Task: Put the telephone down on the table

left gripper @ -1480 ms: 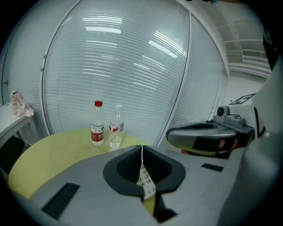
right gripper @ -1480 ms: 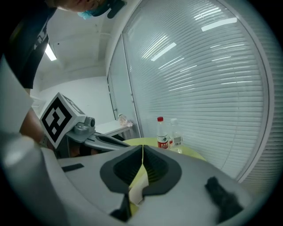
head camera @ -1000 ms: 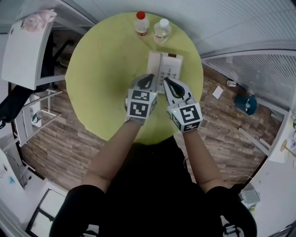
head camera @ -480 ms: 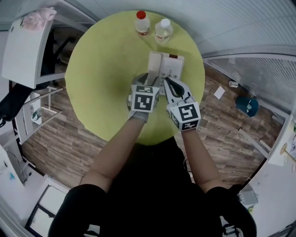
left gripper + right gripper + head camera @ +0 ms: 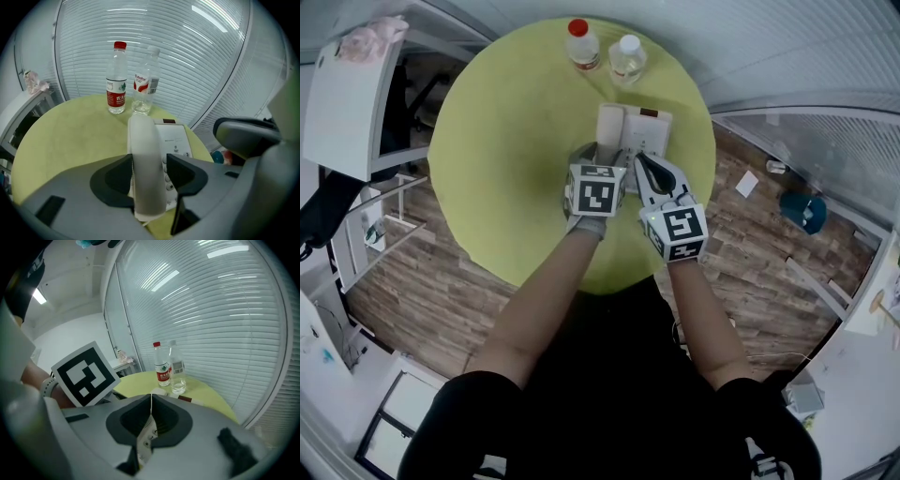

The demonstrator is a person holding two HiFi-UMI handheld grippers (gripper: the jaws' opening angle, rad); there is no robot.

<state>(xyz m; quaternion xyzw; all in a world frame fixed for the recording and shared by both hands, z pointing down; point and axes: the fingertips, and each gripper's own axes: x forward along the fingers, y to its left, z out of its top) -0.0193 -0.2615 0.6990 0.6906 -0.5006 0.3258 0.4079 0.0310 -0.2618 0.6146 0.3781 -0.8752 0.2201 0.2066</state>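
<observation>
The white telephone (image 5: 651,131) sits on the round yellow-green table (image 5: 506,141), with its handset (image 5: 610,122) lying in the cradle on the left side. My left gripper (image 5: 605,155) straddles the near end of the handset (image 5: 145,159). Its jaws are opening, with the handset between them and a gap showing at the right pad. Just to the right, my right gripper (image 5: 643,162) hovers above the keypad with its jaws shut and nothing in them. In the right gripper view the keypad (image 5: 146,439) shows below the closed tips of that gripper (image 5: 151,401).
Two plastic bottles stand at the table's far edge: a red-capped one (image 5: 580,45) and a clear one (image 5: 627,56). Window blinds (image 5: 187,56) rise behind them. A white cabinet (image 5: 352,94) stands to the left, over wooden flooring (image 5: 403,281).
My left gripper has moved right and forward onto the handset's near end, and its jaws have spread around it. The right gripper has hardly moved.
</observation>
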